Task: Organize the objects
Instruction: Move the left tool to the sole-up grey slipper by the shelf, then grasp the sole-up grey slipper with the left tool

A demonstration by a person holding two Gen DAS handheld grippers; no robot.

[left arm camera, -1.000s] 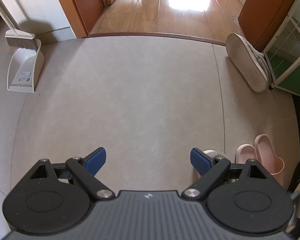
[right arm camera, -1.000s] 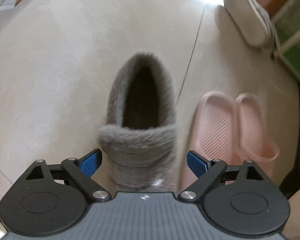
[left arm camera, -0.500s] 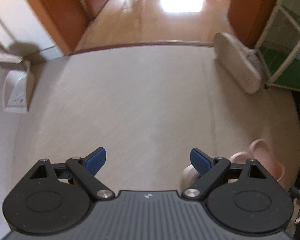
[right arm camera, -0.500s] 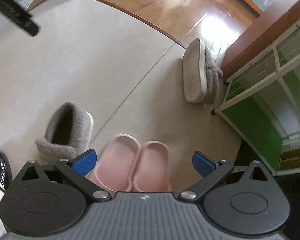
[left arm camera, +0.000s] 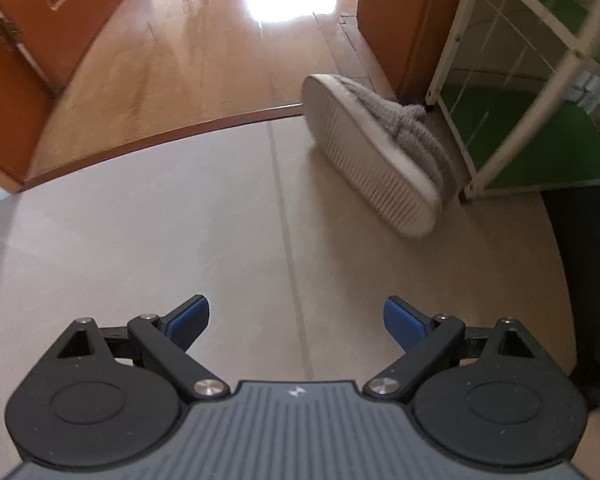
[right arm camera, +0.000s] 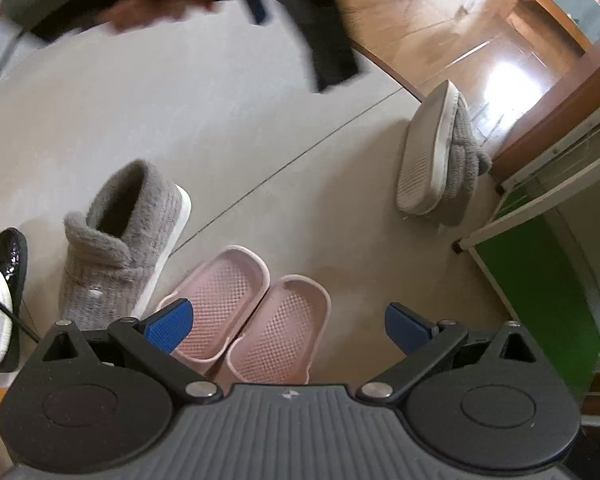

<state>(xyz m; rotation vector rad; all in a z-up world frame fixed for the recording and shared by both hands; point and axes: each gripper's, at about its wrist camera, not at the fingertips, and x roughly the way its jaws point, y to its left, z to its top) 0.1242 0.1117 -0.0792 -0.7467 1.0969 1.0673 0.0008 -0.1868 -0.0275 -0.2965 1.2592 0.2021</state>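
We see the right gripper [right arm camera: 286, 324] held above the pale tiled floor [right arm camera: 100, 120] with its jaws spread wide, having just finished opening, and nothing between its blue textured pads [right arm camera: 168, 322]. Below it a pair of pink rubber slides [right arm camera: 252, 308] lies side by side and touching, their footbeds dimpled in a fine grid. Just beside them stands a grey fleece slipper boot [right arm camera: 120, 240], upright on its thick white sole, the fuzzy cuff folded over. A glossy black shoe toe [right arm camera: 8, 252] shows at the edge of the view next to it.

The second grey slipper [left arm camera: 380, 148] lies tipped on its side well apart from the first, near the seam where the tiles meet the polished wooden floor [left arm camera: 204, 60]. Its ribbed off-white sole faces us and its knitted upper leans toward the foot of a white wire-frame rack [left arm camera: 496, 120] with green panels.

The left gripper [left arm camera: 296, 322] is likewise released, its jaws wide over bare tile and holding nothing. In the right wrist view it appears only as a dark blur [right arm camera: 324, 40] with a hand [right arm camera: 148, 12] behind it, high over the floor
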